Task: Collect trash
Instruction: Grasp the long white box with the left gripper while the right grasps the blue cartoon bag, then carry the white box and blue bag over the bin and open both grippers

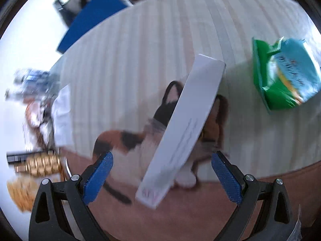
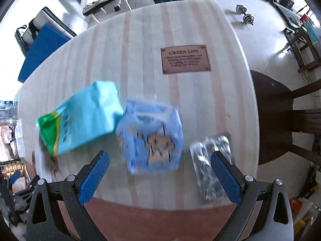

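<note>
Left wrist view: the left gripper (image 1: 161, 172) hangs wide open over the near edge of the table (image 1: 140, 50), gripping nothing. A long white box (image 1: 184, 124) lies straight ahead between the blue fingers (image 1: 98, 177), its near end low in the gap and its long axis running away toward the table's middle, leaning slightly right. It rests across a calico cat figure (image 1: 152, 124); whether that is a print or a flat toy I cannot tell. A green and light-blue bag (image 1: 284, 74) lies well apart toward the right edge. This hand is the nearer one to the box, and its jaws already straddle the box's narrow width.

Right wrist view: the right gripper (image 2: 159, 177) is also spread wide and empty. A blurred blue snack pack (image 2: 152, 136) sits just ahead between the fingers, near the front edge. The green and light-blue bag (image 2: 80, 118) touches it on the left, pointing diagonally; a silvery wrapper (image 2: 212, 164) lies beside the right finger, long axis running front to back. A brown plaque (image 2: 185, 59) sits farther back.
</note>
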The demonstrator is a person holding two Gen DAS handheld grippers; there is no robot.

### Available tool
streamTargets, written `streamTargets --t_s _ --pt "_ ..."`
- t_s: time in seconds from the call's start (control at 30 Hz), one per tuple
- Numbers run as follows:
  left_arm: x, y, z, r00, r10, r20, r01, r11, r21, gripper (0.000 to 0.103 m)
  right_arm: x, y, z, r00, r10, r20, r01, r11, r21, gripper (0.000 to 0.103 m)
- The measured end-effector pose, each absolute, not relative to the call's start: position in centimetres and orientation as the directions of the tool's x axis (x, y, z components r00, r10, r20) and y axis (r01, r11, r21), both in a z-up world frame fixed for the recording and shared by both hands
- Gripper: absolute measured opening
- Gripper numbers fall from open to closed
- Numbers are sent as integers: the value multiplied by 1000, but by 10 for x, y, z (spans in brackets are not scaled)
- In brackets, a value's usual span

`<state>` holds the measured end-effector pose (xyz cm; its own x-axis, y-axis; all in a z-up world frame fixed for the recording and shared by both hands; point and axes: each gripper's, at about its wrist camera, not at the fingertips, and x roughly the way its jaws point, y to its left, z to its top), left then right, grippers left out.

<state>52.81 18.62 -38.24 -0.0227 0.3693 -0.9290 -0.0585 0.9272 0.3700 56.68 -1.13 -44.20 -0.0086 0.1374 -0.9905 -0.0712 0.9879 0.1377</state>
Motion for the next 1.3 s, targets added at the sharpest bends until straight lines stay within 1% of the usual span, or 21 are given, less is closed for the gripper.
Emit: streamTargets --t_s 0.13,0.17,0.23,0.27,0.3,0.33,0.37,0.43,0.47,0.53,0.57,0.6,0.8,0.97,1.13,1.3 --pt "544 189 -407 -71 334 -940 18 942 334 98 580 4 -465 -49 119 -992 -83 989 122 102" --pt "546 189 -409 -78 326 -942 26 945 325 94 583 8 -471 -61 113 -992 -87 989 118 102" --pt "546 192 -417 -105 313 -944 31 950 312 68 588 15 -482 -79 95 -992 -98 990 102 102" --pt "546 193 -420 -113 301 -947 26 953 300 63 592 19 -488 -88 96 -991 -99 990 105 102" --pt "545 197 -419 -107 262 -959 5 965 263 55 593 21 -494 -100 97 -990 -95 990 106 102" --pt "544 199 -418 -111 226 -968 -13 973 229 42 594 24 -498 -105 97 -990 -94 990 107 102" --pt "543 201 -416 -111 198 -974 -34 979 202 42 595 25 -501 -108 99 -989 -88 990 109 102" --pt "538 203 -413 -103 219 -970 -54 973 226 36 595 27 -505 -105 96 -990 -82 991 105 102" --pt "534 204 -411 -103 210 -972 -71 974 217 35 595 26 -505 -95 95 -991 -76 992 102 100" --pt "527 206 -406 -95 196 -976 -110 972 206 34 591 26 -502 -78 85 -993 -73 993 90 91" --pt "523 206 -402 -87 186 -979 -129 972 197 34 587 23 -500 -71 90 -993 -72 993 95 85" --pt "517 208 -398 -79 170 -982 -158 971 181 34 586 21 -498 -68 108 -992 -67 991 112 81" --pt "483 213 -366 -13 122 -992 -297 947 121 34 567 8 -475 -45 141 -989 -79 986 145 71" --pt "437 210 -333 56 113 -992 -409 909 81 34 537 15 -446 -33 186 -982 -138 972 189 71" --pt "364 203 -301 147 101 -984 -555 832 2 34 497 34 -413 -34 230 -973 -227 946 231 71" --pt "274 193 -286 215 104 -971 -689 721 -75 34 420 71 -386 -90 267 -959 -377 883 281 71"
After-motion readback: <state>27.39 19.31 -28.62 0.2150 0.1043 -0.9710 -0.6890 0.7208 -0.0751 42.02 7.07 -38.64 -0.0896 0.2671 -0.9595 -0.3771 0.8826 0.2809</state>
